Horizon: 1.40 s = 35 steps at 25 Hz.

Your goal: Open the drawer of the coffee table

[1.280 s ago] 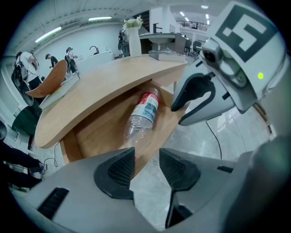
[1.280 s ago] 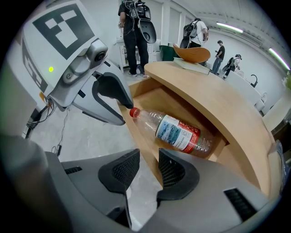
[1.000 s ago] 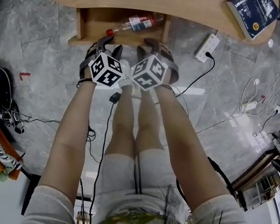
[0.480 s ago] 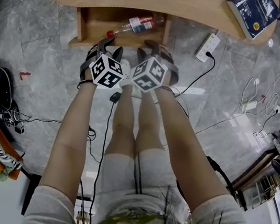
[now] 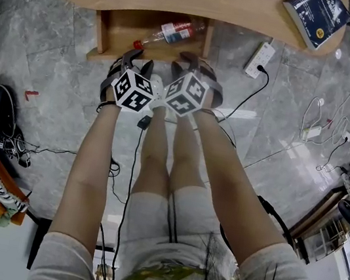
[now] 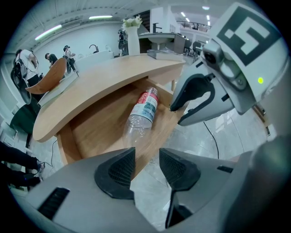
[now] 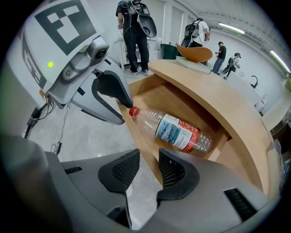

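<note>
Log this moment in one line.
drawer open | bottle lying inside | left gripper open at its front | right gripper open at its front

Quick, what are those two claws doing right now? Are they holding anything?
Left claw: open, holding nothing.
Right claw: open, holding nothing.

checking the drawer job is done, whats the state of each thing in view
drawer, pulled out, open
bottle, lying on its side in the drawer, red cap on
left tongs, open, empty
right tongs, open, empty
book, closed
power strip, one plug in
</note>
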### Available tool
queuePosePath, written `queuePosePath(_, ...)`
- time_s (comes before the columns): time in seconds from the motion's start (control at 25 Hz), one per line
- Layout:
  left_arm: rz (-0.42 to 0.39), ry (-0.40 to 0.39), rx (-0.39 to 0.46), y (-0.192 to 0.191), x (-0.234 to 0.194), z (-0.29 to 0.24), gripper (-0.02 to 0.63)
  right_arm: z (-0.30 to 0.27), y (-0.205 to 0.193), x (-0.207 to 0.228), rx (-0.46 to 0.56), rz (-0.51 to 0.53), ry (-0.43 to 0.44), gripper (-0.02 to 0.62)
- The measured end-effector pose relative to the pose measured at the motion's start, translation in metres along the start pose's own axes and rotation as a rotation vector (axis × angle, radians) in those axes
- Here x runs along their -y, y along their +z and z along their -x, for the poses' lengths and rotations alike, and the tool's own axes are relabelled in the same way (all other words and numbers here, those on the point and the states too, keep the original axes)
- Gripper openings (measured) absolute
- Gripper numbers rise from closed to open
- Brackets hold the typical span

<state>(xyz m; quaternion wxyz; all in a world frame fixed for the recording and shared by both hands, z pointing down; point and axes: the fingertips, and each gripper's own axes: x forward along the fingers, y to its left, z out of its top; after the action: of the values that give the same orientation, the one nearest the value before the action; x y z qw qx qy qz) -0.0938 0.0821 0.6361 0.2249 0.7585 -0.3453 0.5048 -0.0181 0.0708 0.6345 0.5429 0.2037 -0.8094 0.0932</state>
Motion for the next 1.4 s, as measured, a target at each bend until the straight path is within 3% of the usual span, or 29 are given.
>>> queuePosePath(0.8,0.031,-0.051,-0.028,-0.014,0.017,-0.001,0.155,0.0,-0.013,-0.017,-0.017,0.005,0.043,0.126)
queuePosePath(0.96,0.049,-0.032,-0.035,-0.012,0.016,0.003,0.155,0.007,-0.012,-0.014,0.0,-0.069,0.048,0.126)
queuePosePath(1.2,0.158,-0.011,-0.014,-0.006,0.008,0.018,0.153,0.025,0.0,-0.018,0.05,-0.214,0.09,0.122)
queuePosePath(1.4,0.187,-0.001,0.058,0.013,0.01,0.041,0.114,0.05,0.017,-0.02,0.107,-0.307,0.093,0.062)
